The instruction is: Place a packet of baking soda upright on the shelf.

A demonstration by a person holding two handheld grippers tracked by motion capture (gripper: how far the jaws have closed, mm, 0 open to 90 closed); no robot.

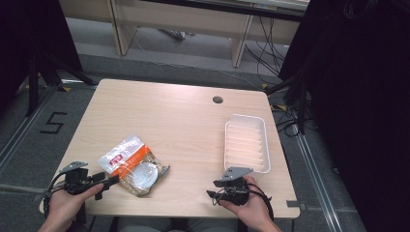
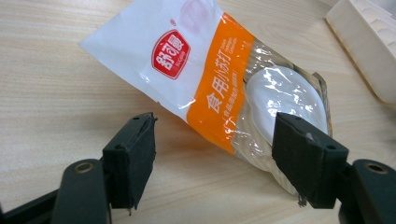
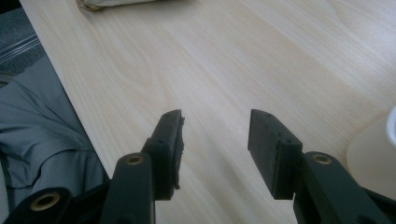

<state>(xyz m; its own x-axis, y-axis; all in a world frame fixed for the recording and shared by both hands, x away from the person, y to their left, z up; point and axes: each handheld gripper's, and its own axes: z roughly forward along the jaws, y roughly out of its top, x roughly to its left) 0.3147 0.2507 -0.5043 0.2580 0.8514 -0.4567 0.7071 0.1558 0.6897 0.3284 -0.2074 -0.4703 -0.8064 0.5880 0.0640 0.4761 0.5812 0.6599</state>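
From the high view, the packet (image 1: 133, 165) is lying on the worktop (image 1: 179, 121) at about 2 o'clock from the left hand-held gripper (image 1: 110, 182), just beside its tips, with its long axis running from 10 to 4 o'clock. The right hand-held gripper (image 1: 216, 194) is sitting well apart from it, so the left one is nearer. The white tray (image 1: 245, 142) at 12 o'clock from the right hand is holding nothing.

Along the left hand-held gripper view, the jaws are standing wide, and the packet (image 2: 210, 74) is lying just ahead between them, not pressed.

Along the right hand-held gripper view, the jaws are standing open over bare worktop (image 3: 224, 60), gripping nothing.
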